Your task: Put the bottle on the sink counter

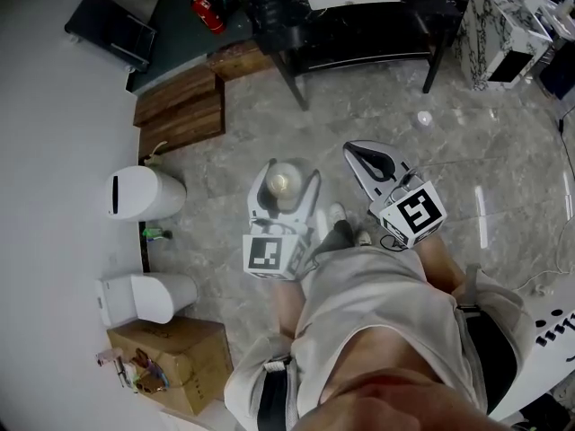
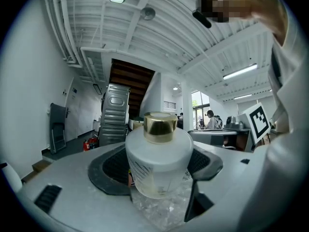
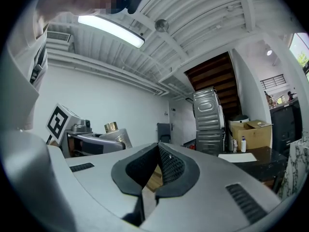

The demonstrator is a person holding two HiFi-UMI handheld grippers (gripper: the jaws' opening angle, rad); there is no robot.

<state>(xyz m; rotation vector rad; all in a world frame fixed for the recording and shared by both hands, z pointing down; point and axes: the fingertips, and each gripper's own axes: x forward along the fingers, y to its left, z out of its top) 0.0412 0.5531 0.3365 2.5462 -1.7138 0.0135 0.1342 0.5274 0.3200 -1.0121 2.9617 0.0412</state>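
A frosted white bottle (image 2: 159, 161) with a gold cap (image 2: 160, 126) stands upright between the dark pads of my left gripper (image 2: 159, 170), which is shut on its body. In the head view the bottle (image 1: 281, 184) shows from above in the left gripper (image 1: 284, 197), held over the grey stone floor in front of the person. My right gripper (image 1: 371, 162) is level with it to the right. Its jaws (image 3: 156, 167) are shut on nothing. From the right gripper view the bottle (image 3: 115, 133) shows at the left.
Two white bins (image 1: 144, 194) (image 1: 145, 296) and a cardboard box (image 1: 171, 362) line the white wall at left. Wooden steps (image 1: 180, 106) lie ahead left, a black table (image 1: 359, 25) ahead, and a marble-patterned cabinet (image 1: 499, 30) at far right. A small white object (image 1: 424, 118) lies on the floor.
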